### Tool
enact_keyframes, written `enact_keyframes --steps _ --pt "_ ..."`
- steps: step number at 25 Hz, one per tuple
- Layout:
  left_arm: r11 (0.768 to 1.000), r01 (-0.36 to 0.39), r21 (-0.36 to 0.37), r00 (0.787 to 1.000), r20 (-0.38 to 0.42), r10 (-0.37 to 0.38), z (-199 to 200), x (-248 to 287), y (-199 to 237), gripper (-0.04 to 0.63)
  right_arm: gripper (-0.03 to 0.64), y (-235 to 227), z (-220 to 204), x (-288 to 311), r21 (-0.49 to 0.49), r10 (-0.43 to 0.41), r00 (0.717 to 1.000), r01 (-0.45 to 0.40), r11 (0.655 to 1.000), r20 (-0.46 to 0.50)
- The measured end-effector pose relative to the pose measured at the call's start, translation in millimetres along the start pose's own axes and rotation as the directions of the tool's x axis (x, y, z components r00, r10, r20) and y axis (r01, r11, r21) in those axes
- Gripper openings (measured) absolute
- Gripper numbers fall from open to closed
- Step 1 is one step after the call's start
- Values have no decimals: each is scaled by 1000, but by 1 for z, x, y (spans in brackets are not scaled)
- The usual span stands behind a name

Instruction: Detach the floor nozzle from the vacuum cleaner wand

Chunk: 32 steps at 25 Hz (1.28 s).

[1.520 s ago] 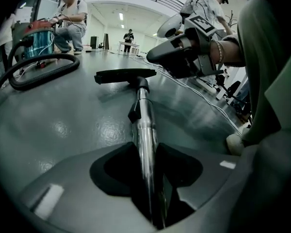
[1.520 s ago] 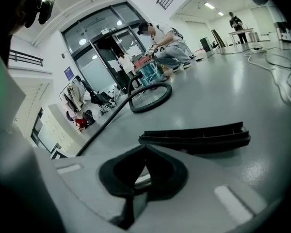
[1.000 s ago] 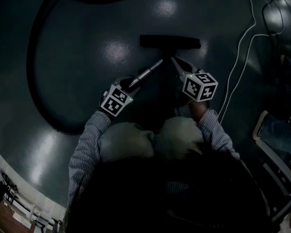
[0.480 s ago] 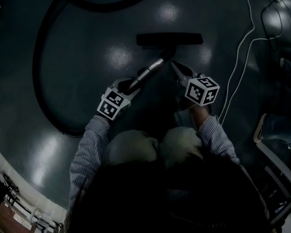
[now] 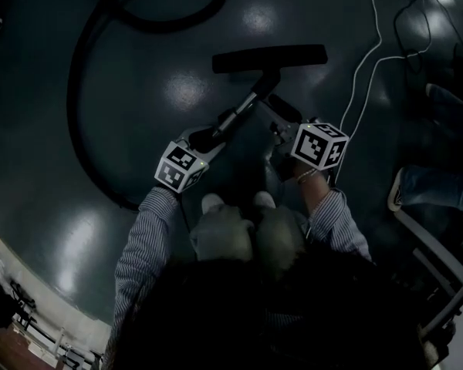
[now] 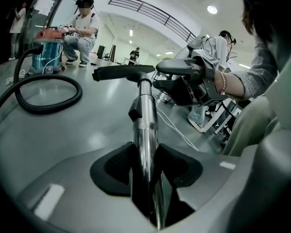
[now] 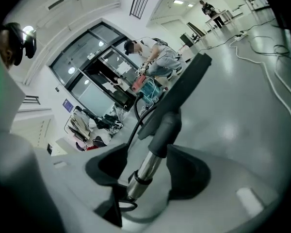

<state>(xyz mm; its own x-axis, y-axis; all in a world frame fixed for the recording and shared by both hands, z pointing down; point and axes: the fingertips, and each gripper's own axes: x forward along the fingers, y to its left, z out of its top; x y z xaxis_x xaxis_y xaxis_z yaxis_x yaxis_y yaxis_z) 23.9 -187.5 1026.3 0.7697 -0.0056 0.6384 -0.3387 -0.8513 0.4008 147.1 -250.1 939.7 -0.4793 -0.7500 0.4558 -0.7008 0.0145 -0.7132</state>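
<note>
Holding the polished metal vacuum wand [image 6: 145, 130] firm is the job of your left gripper [image 5: 207, 137]: its jaws are clamped on the tube at the near end, so don't slacken them. Your right gripper [image 7: 146, 171] has just been opening its jaws. They stand wide, with the wand's far end between the pads but untouched. The flat black floor nozzle [image 5: 270, 58] is still fitted on that far end, its bar lying crosswise. For a clean release, I'd reach the right jaws farther along onto the nozzle's black neck [image 7: 169, 125], close squarely, then pull straight along the tube rather than levering sideways. Mind the black flexible hose [image 5: 76, 99] looping at the left.
</note>
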Motion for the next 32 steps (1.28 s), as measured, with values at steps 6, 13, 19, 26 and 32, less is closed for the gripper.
enact_keyframes --steps 6,13,19,26,32 --pt "998 56 -2 998 15 -56 82 -44 -66 178 244 65 79 -66 -8 -48 998 48 999 49" --pt "995 96 20 995 -7 -96 163 -124 -124 178 244 185 163 -114 -16 -5 997 6 1000 74" --pt "992 122 27 992 -10 -122 234 -200 -186 178 244 293 214 -165 -31 112 992 -110 993 59" --pt "996 81 28 997 15 -81 278 -269 -239 178 244 405 241 -212 -107 277 960 -273 956 27" --pt "998 9 60 999 46 -12 305 -316 -269 176 244 490 243 -246 -188 368 930 -361 913 3"
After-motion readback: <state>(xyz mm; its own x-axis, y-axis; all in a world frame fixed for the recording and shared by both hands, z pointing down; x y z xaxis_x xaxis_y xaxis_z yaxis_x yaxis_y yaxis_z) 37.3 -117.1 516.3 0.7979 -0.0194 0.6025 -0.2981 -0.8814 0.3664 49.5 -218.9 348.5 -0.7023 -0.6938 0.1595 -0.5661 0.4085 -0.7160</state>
